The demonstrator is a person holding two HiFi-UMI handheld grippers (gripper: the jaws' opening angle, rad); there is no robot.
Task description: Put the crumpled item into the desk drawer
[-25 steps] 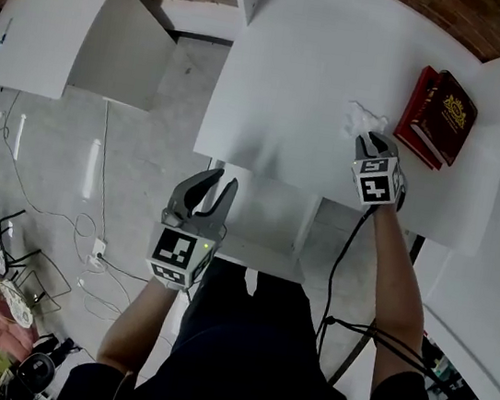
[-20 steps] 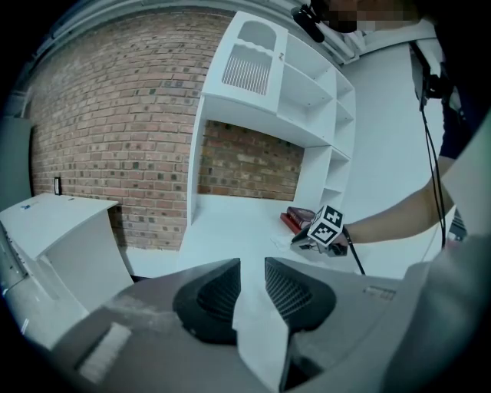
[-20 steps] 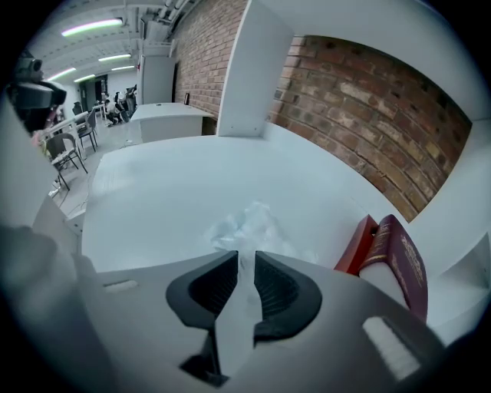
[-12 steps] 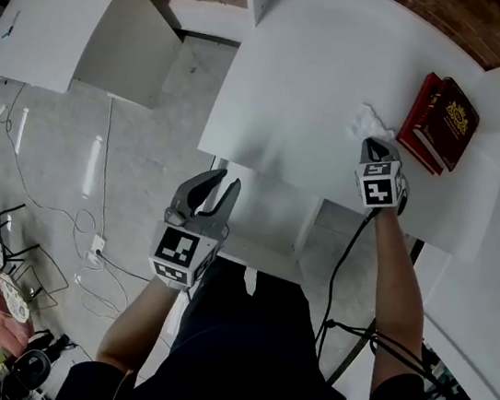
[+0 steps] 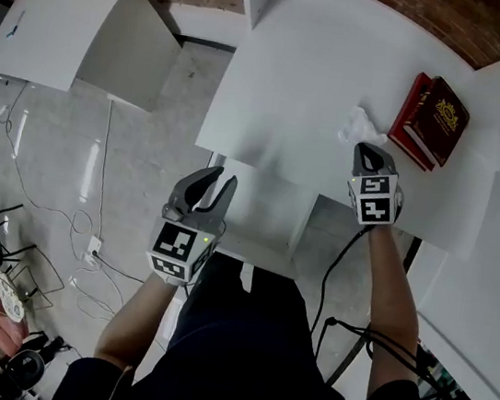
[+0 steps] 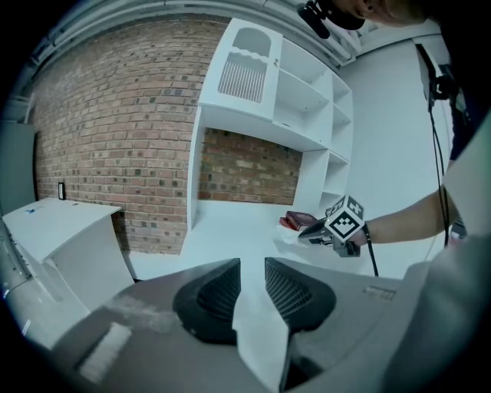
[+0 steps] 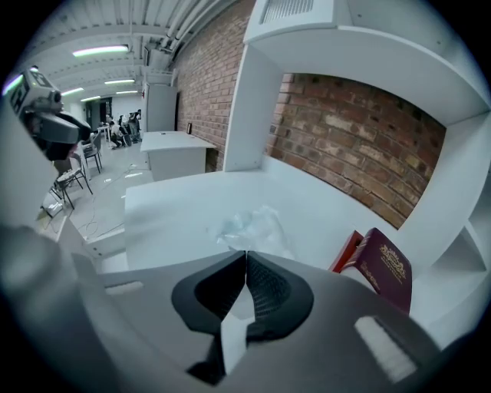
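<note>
Left gripper: the left gripper (image 5: pixel 221 181) hangs low in front of the person, below the desk edge. Its jaws stand spread apart and nothing is between them. Compared with one second ago it has almost not moved.

Drawer: just beyond the left gripper there is a white box shape under the desk, which looks like the drawer (image 5: pixel 262 213) already pulled out. This is a judgement; the inside is not shown clearly.

Desk: the white desk (image 5: pixel 296 80) looks the same as before. The small shift in the head view seems to come from the camera only.

Crumpled item: the crumpled item (image 5: pixel 358 127) lies on the desk top, near the books and just in front of the right gripper. Measured against the books, it is in about the same place as one second ago, so it is not lifted yet.

Right gripper: the right gripper (image 5: pixel 363 148) has its jaws pressed together. The tips are at the near edge of the crumpled item. It cannot be told whether a fold is caught between them. It has stayed at this spot.

Books: the red books (image 5: pixel 434 118) lie flat, right of the crumpled item, and are untouched.

Meaning for the task: very little has changed. The pick-up is probably still to be done, and the carry to the drawer comes after it.
</note>
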